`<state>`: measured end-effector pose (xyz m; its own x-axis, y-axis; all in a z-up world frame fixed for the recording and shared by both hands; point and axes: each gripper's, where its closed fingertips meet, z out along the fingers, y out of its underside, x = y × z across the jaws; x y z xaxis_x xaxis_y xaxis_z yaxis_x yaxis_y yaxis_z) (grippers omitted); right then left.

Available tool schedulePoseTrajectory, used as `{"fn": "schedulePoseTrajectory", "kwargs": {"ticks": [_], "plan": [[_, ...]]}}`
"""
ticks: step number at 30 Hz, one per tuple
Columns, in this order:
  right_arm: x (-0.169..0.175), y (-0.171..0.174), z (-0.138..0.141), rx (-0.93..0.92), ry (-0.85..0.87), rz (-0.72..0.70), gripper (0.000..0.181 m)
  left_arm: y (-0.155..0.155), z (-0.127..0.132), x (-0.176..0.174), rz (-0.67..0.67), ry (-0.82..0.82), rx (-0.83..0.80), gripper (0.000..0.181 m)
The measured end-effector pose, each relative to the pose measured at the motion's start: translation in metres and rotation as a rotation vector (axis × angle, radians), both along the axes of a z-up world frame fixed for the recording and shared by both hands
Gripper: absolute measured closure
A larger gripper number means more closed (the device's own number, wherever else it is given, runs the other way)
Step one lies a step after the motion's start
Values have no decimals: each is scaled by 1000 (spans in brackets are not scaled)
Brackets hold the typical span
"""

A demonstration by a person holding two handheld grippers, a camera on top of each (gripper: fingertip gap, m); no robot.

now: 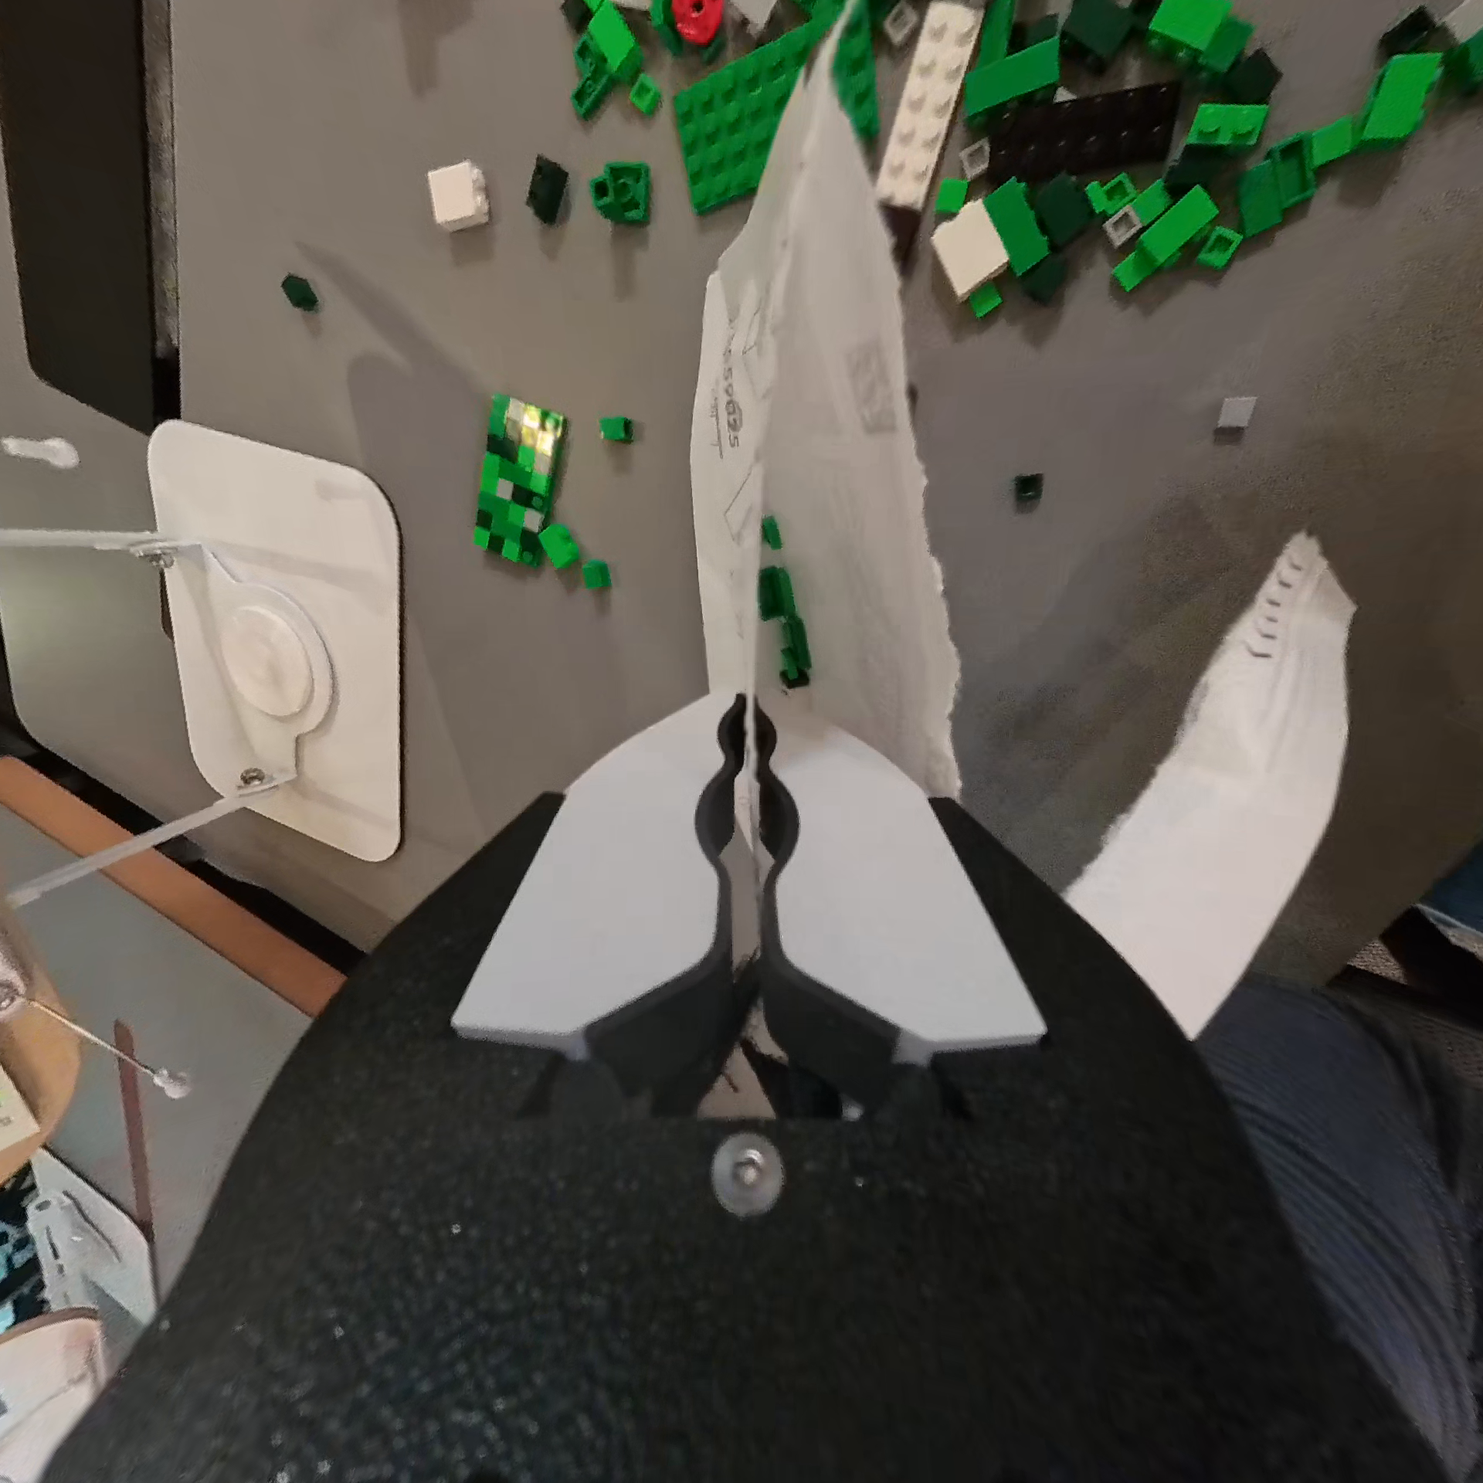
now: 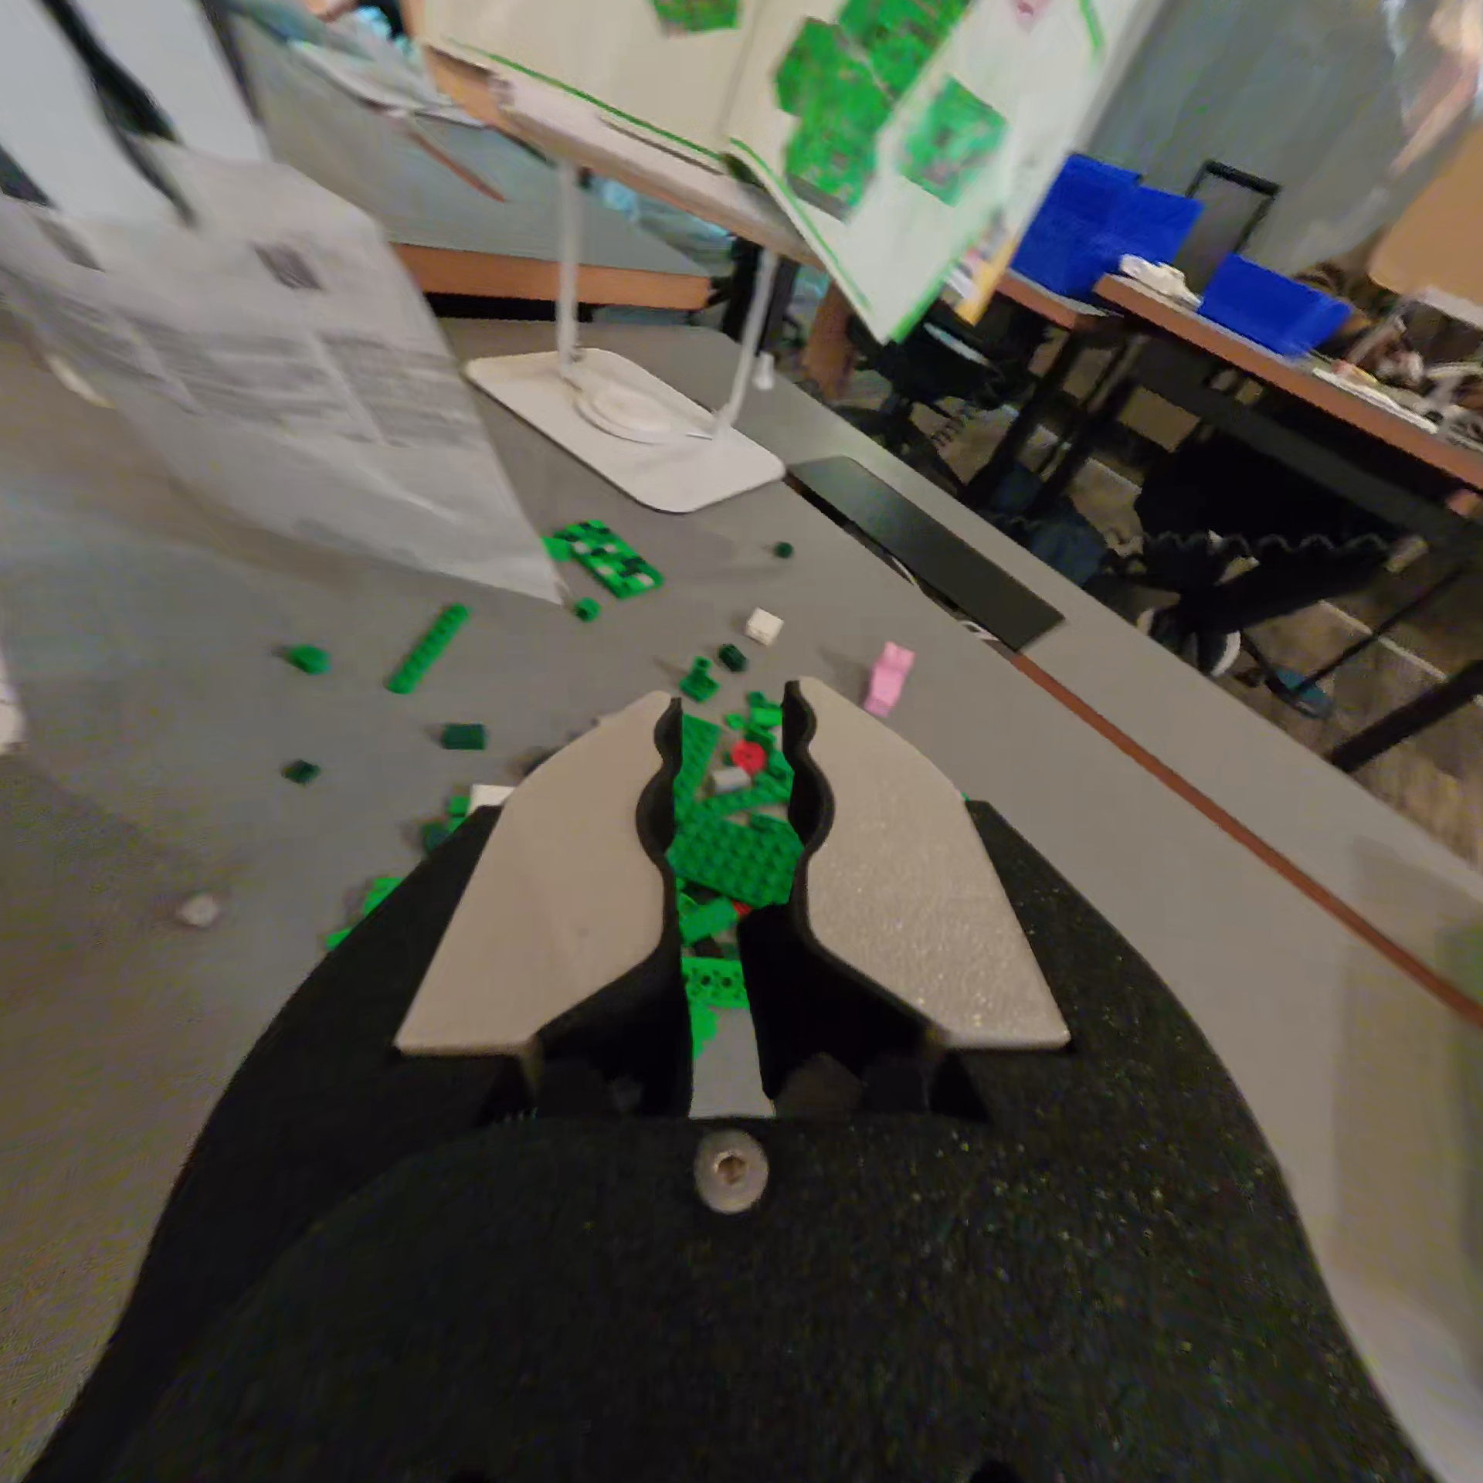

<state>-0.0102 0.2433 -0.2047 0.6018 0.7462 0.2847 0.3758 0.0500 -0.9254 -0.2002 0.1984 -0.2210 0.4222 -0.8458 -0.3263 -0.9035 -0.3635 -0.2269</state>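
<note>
- Left hand-held gripper (image 1: 750, 722) is clamped on a white paper bag (image 1: 810, 449), its two grey fingers pressed against the thin edge, and the bag rises edge-on above the grey bench (image 1: 481, 321).
- A torn, ragged edge runs down the right side of the bag, and small green pieces show in its open fold just beyond the fingertips.
- Right hand-held gripper (image 2: 732, 706) hangs above the bench with its jaws parted and nothing between them; a heap of green bricks (image 2: 734, 851) lies below the gap, with a large green plate (image 1: 722, 136) and a red piece (image 2: 748, 754) among them.
- From the right wrist view the paper bag (image 2: 265, 385) appears blurred at upper left, lifted clear of the bench.
- A small flat green mosaic panel (image 1: 520, 481) lies on the bench left of the bag, with loose green studs just beside it.
- A white brick (image 1: 457, 195) sits apart from the heap, and a long white brick (image 1: 931, 104) lies within it.
- A pink brick figure (image 2: 889, 678) stands just beyond the right fingertip.
- A white stand base (image 2: 634, 425) rests at the far side of the bench, carrying an open instruction booklet (image 2: 875, 136) on thin rods.
</note>
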Motion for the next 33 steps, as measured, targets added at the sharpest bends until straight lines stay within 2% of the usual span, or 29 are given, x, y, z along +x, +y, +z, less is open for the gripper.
{"fn": "schedulePoseTrajectory", "kwargs": {"ticks": [3,7,14,19,33], "plan": [[28,19,-20,-27,88,-68,158,3,-1,-10,48,1,-8,181],[40,23,-21,-43,122,-84,159,6,-1,-21,98,-13,-10,181],[28,18,-36,-4,41,-74,163,12,-1,-46,209,-36,-12,181],[21,15,-40,61,-40,-77,166,12,-1,-50,215,-46,-9,181],[21,12,-35,-47,111,-46,166,14,-3,-49,210,-47,-21,181]]}}
